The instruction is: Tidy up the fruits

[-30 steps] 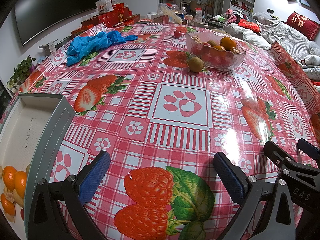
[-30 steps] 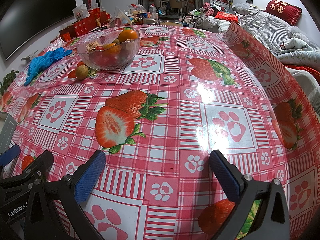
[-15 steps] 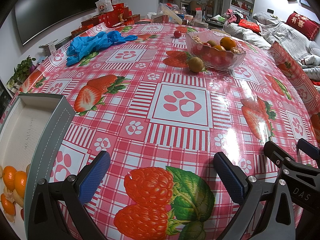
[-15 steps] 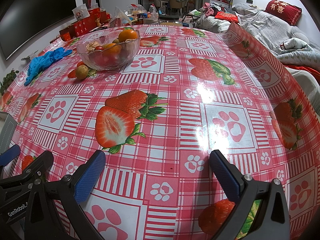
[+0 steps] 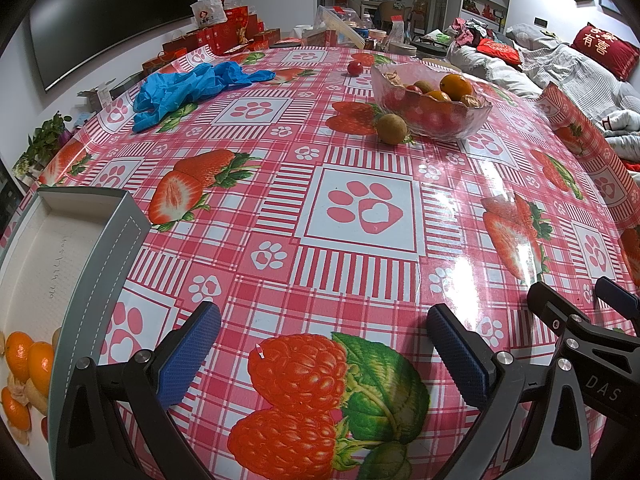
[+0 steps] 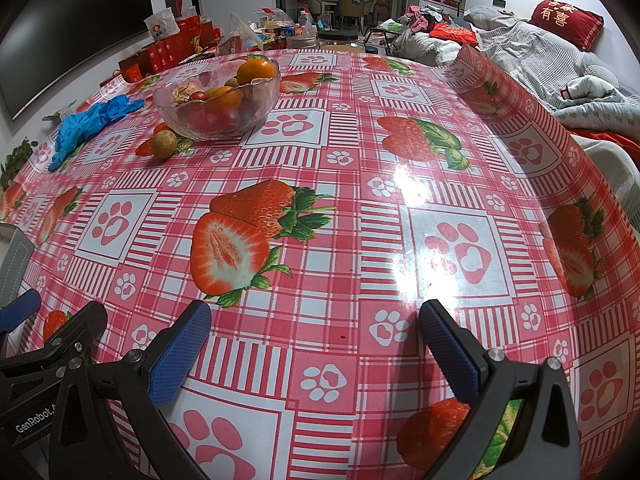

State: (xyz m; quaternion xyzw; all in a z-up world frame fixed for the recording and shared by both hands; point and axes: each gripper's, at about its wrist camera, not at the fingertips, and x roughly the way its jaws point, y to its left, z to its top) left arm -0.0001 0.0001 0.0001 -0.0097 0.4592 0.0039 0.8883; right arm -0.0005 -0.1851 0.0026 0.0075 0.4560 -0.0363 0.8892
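Evidently both claws gape wide and empty — left claw (image 5: 322,354), right claw (image 6: 314,350) — low over the worktop (image 6: 360,216). Far ahead sits the fruit bowl (image 5: 430,100), a loose brown fruit (image 5: 393,129) touching it — a box (image 5: 92,264) with oranges lies left of the left claw.

Open tablecloth (image 5: 360,208) ahead; kiwi (image 5: 393,129) just beside glass bowl (image 5: 430,98).
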